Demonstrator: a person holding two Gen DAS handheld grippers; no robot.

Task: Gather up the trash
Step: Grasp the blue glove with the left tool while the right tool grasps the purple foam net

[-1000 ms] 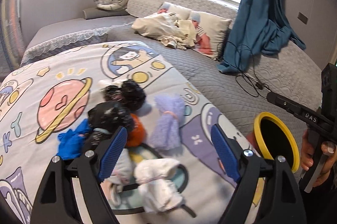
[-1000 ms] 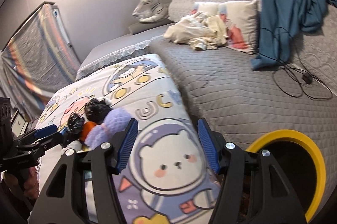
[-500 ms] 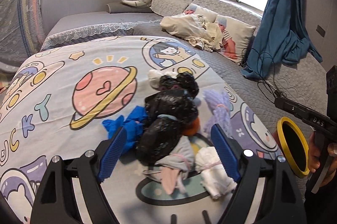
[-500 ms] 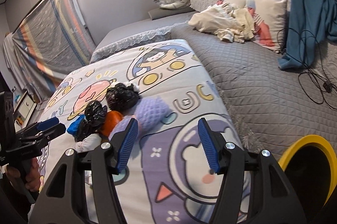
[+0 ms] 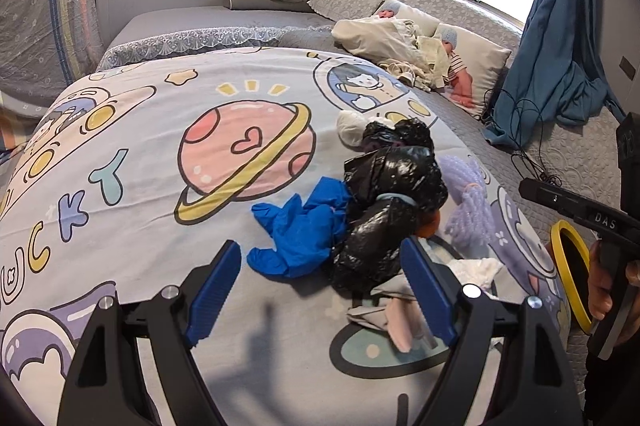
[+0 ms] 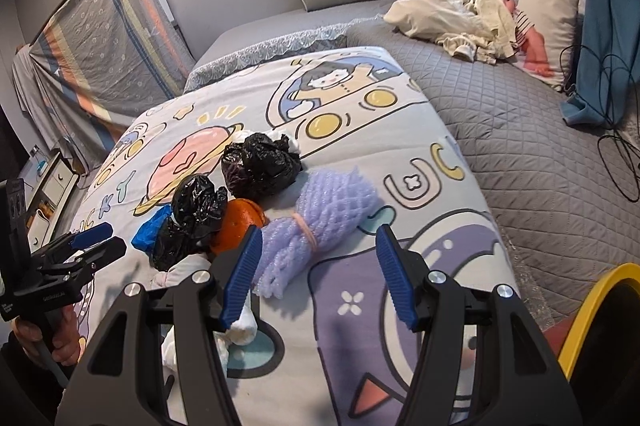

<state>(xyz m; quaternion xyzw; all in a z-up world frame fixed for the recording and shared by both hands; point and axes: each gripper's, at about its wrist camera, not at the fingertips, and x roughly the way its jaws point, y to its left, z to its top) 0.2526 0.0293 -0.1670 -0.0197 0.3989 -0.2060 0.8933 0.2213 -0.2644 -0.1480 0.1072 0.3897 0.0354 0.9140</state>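
The trash sits bunched at the centre of both views on the cartoon blanket [image 5: 140, 145]: black bags [image 5: 384, 209], a blue glove [image 5: 300, 234] and purple foam net [image 6: 320, 222], presumably heaped for easy picking. The left gripper [image 5: 320, 286] and right gripper [image 6: 318, 274] hang apart and empty, angled down at it. The yellow-rimmed bin [image 6: 600, 326] waits at lower right, near enough for drops.
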